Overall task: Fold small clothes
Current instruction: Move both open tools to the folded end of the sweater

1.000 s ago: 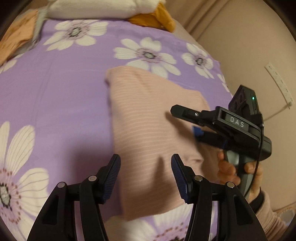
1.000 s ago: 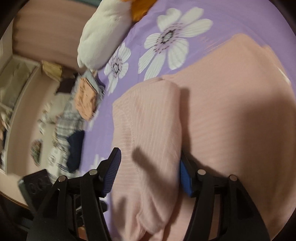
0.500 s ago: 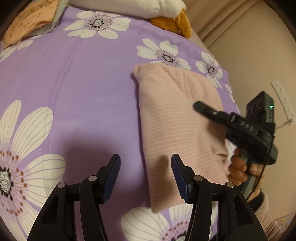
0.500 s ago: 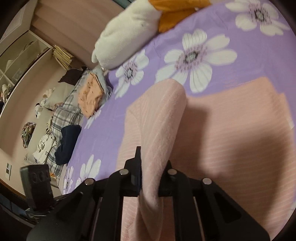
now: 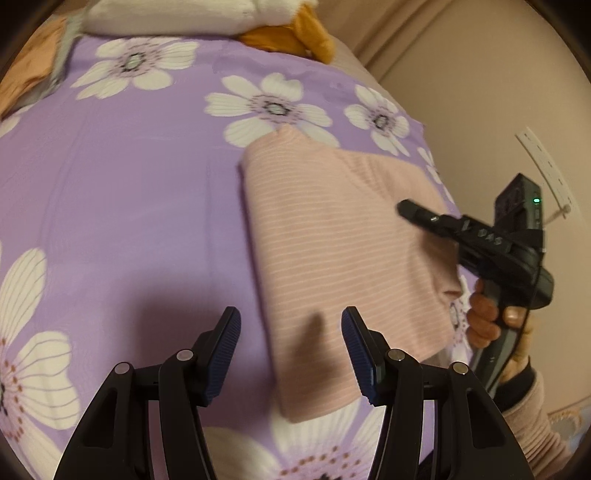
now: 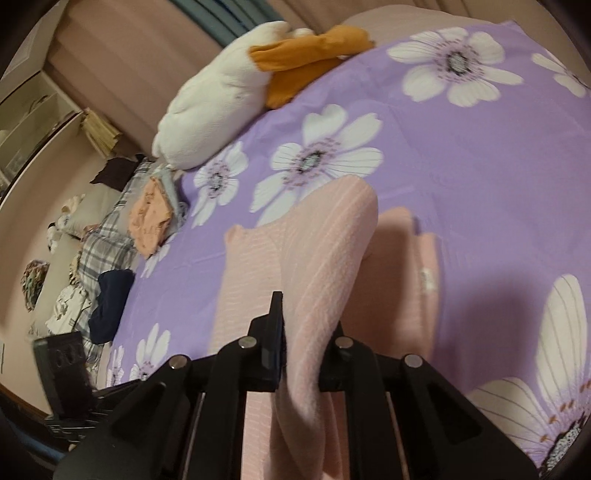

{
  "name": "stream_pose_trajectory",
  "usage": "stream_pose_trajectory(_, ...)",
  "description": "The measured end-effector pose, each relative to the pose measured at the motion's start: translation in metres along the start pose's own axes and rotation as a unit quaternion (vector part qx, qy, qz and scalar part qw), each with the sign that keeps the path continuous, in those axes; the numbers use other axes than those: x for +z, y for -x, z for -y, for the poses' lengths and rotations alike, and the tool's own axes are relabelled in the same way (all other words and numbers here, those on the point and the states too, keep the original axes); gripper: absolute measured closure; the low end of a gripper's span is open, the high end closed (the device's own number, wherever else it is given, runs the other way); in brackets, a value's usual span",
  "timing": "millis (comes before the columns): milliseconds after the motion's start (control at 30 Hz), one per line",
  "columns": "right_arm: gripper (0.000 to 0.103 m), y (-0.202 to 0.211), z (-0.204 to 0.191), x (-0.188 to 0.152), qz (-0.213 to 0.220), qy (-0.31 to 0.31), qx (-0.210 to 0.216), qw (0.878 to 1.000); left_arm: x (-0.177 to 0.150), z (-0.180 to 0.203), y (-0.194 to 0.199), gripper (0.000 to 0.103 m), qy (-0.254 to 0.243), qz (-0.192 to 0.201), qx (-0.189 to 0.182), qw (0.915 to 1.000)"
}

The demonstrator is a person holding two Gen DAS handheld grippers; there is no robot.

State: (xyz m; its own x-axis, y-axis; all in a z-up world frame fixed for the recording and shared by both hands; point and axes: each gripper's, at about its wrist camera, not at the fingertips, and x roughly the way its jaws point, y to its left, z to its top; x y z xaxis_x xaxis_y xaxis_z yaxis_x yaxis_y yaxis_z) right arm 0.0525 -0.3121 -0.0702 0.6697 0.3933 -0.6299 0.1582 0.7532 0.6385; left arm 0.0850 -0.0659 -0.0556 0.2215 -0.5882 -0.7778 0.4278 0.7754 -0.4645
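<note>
Left wrist view
Left gripper (image 5: 291, 350): jaws spread, holding nothing, hovering over the near edge of the garment.
Garment (image 5: 332, 258): pink striped, lying on the purple floral sheet (image 5: 129, 206) toward the bed's right edge; near part flat, far right part lifted.
Right gripper (image 5: 410, 208): at the garment's right side, held in a hand (image 5: 495, 314); jaw state cannot be told here.
Plush (image 5: 177, 14): white, at the bed's far edge.

Right wrist view
Right gripper (image 6: 301, 336): jaws pinching 1 raised fold of garment (image 6: 325, 266).
Garment, rest: flat on sheet (image 6: 461, 177) beneath the fold.
Plush (image 6: 214, 99): far edge, orange part beside it.
Clothes pile (image 6: 110, 251): far left, off the sheet.
</note>
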Motion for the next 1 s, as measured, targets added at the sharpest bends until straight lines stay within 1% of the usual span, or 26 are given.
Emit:
stream_pose_trajectory(100, 0.091, -0.002, 0.014, -0.005, -0.005, -0.013, -0.010, 1.000, 0.003, 0.016, -0.010, 0.048, -0.021, -0.007, -0.001, 0.9998)
stream_pose_trajectory(233, 0.091, -0.003, 0.023, -0.010, -0.006, -0.023, -0.005, 1.000, 0.006, 0.034, -0.024, 0.048, -0.044, -0.019, -0.003, 0.9989)
stream_pose_trajectory(267, 0.090, -0.006, 0.025, -0.010, -0.012, -0.024, -0.007, 1.000, 0.005, 0.037, -0.026, 0.048, -0.050, -0.021, -0.001, 0.9985)
stream_pose_trajectory(300, 0.086, -0.011, 0.031, -0.010, -0.024, -0.032, -0.009, 0.999, 0.004, 0.040, -0.029, 0.048, -0.055, -0.023, 0.002, 0.9982)
stream_pose_trajectory(367, 0.086, -0.016, 0.041, -0.011, -0.033, -0.055, -0.008, 0.998, 0.004, 0.044, -0.037, 0.048, -0.065, -0.027, 0.010, 0.9975)
stream_pose_trajectory(433, 0.086, -0.013, 0.050, -0.009, -0.024, -0.070, 0.003, 0.997, 0.002, 0.045, -0.046, 0.048, -0.071, -0.037, 0.016, 0.9967)
stream_pose_trajectory(467, 0.086, -0.010, 0.052, -0.008, -0.016, -0.073, 0.001, 0.997, 0.000, 0.044, -0.047, 0.048, -0.074, -0.039, 0.020, 0.9963)
stream_pose_trajectory(500, 0.083, -0.005, 0.055, -0.005, -0.005, -0.077, -0.003, 0.997, -0.001, 0.044, -0.049, 0.048, -0.078, -0.041, 0.023, 0.9958)
stream_pose_trajectory(567, 0.083, 0.004, 0.059, 0.000, 0.014, -0.081, -0.013, 0.996, -0.003, 0.044, -0.049, 0.048, -0.081, -0.042, 0.026, 0.9955)
stream_pose_trajectory(600, 0.083, 0.009, 0.060, 0.003, 0.026, -0.078, -0.029, 0.996, -0.003, 0.044, -0.047, 0.048, -0.081, -0.042, 0.024, 0.9956)
stream_pose_trajectory(667, 0.083, 0.018, 0.059, 0.007, 0.050, -0.065, -0.058, 0.995, 0.000, 0.044, -0.042, 0.048, -0.079, -0.034, 0.012, 0.9963)
stream_pose_trajectory(700, 0.083, 0.024, 0.057, 0.010, 0.063, -0.059, -0.064, 0.994, 0.003, 0.044, -0.040, 0.048, -0.078, -0.027, 0.007, 0.9966)
stream_pose_trajectory(767, 0.083, 0.033, 0.054, 0.014, 0.085, -0.046, -0.060, 0.994, 0.012, 0.044, -0.037, 0.048, -0.077, -0.011, 0.000, 0.9970)
stream_pose_trajectory(800, 0.084, 0.036, 0.050, 0.015, 0.090, -0.037, -0.043, 0.994, 0.018, 0.044, -0.036, 0.048, -0.075, -0.003, 0.000, 0.9972)
stream_pose_trajectory(867, 0.085, 0.030, 0.046, 0.015, 0.072, -0.028, -0.021, 0.997, 0.031, 0.042, -0.037, 0.048, -0.067, 0.013, -0.005, 0.9977)
stream_pose_trajectory(933, 0.085, 0.020, 0.044, 0.014, 0.051, -0.016, -0.028, 0.998, 0.046, 0.037, -0.042, 0.048, -0.050, 0.029, -0.011, 0.9982)
stream_pose_trajectory(1000, 0.085, 0.010, 0.047, 0.013, 0.040, -0.011, -0.041, 0.998, 0.060, 0.030, -0.051, 0.049, -0.033, 0.034, -0.017, 0.9987)
